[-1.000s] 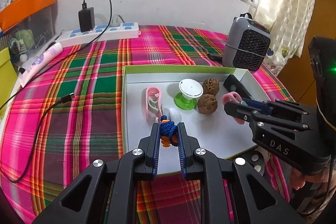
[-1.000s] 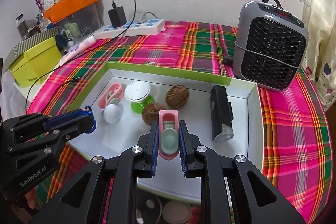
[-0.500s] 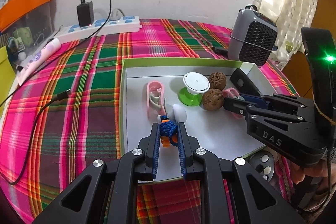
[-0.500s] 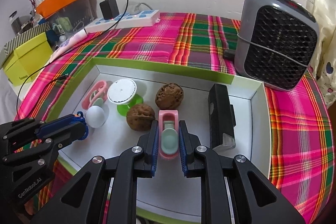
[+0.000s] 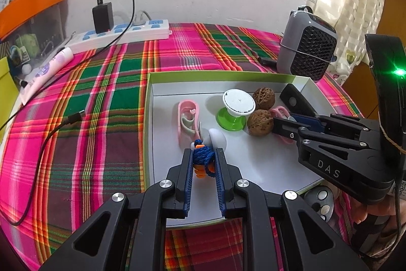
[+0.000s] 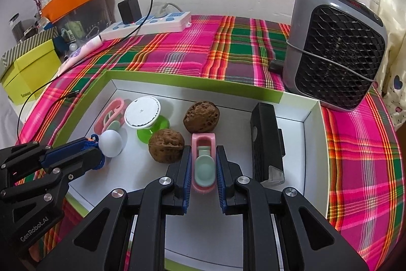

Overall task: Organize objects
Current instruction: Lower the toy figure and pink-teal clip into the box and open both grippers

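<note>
A white tray with a green rim (image 5: 223, 74) (image 6: 192, 85) lies on the plaid cloth. My left gripper (image 5: 203, 156) is shut on a small blue and orange knitted toy (image 5: 201, 156), low over the tray beside a white egg (image 5: 217, 140) (image 6: 110, 143). My right gripper (image 6: 203, 158) is shut on a pink toy toilet with a mint seat (image 6: 203, 164), just above the tray floor. The tray also holds a second pink toy (image 5: 187, 118), a white and green stand (image 5: 237, 109) (image 6: 146, 116), two walnuts (image 5: 260, 118) (image 6: 201, 116) and a black device (image 6: 266, 144).
A grey heater (image 6: 335, 45) stands behind the tray's right corner. A white power strip with a black charger (image 5: 121, 32) lies at the back, and its cable (image 5: 50, 128) runs over the cloth at the left. A yellow-green box (image 6: 28, 73) sits far left.
Both grippers have moved forward and lower over the tray with their toys still held. The toilet now sits between the near walnut and the black device.
</note>
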`<state>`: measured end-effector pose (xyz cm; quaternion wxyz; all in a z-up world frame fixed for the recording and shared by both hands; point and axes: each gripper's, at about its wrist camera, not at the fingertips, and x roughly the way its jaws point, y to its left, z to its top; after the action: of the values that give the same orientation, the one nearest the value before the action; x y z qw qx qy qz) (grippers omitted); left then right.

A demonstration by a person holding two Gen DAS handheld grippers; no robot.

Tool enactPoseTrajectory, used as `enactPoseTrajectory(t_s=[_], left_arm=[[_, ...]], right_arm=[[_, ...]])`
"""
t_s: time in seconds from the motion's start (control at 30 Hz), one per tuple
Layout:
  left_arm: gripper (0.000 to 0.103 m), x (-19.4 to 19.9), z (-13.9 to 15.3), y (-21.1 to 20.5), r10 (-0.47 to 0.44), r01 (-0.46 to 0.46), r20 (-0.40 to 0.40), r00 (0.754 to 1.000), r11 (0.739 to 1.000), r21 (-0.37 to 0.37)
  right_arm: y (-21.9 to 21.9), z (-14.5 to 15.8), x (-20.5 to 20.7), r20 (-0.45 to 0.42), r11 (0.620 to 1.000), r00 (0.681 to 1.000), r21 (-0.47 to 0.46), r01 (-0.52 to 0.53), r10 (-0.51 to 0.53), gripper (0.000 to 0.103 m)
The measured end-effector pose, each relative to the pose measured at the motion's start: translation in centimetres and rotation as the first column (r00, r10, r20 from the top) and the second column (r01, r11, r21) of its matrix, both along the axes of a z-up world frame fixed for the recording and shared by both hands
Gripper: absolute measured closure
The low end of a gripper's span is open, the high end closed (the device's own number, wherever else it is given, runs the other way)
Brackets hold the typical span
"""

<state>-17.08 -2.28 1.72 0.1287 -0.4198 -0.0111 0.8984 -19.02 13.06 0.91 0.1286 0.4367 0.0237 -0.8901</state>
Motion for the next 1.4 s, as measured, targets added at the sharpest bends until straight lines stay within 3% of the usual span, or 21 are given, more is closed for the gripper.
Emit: enactPoseTrajectory(t_s=[0.67,0.87,1.13,1.2,1.4], left_arm=[[0.077,0.3,0.1,0.3,-0.014,0.014,-0.007,1.0,1.0,0.0],[0.073,0.5,0.2,0.4,-0.016,0.016,-0.009,1.0,1.0,0.004],[0.066,1.2,0.7,0.0,-0.001,0.002,-0.012,1.0,1.0,0.023],[0.065,1.4,0.8,-0.2,-0.002,0.002,-0.013,1.0,1.0,0.028],[0.065,2.3,1.3,-0.4,0.004,-0.003,-0.022,1.0,0.999,0.04]], right_arm=[[0.1,0.0,0.3,-0.002,1.0,1.0,-0.013,0.02,-0.02,0.084],[0.3,0.2,0.5,-0.009,1.0,1.0,-0.019,0.018,-0.018,0.074],[0.5,0.8,1.2,-0.028,0.999,0.999,-0.024,0.026,-0.027,0.073],[0.6,1.0,1.4,-0.031,0.999,0.999,-0.028,0.031,-0.031,0.064],[0.8,1.4,2.5,-0.044,0.999,0.998,-0.042,0.031,-0.033,0.064]])
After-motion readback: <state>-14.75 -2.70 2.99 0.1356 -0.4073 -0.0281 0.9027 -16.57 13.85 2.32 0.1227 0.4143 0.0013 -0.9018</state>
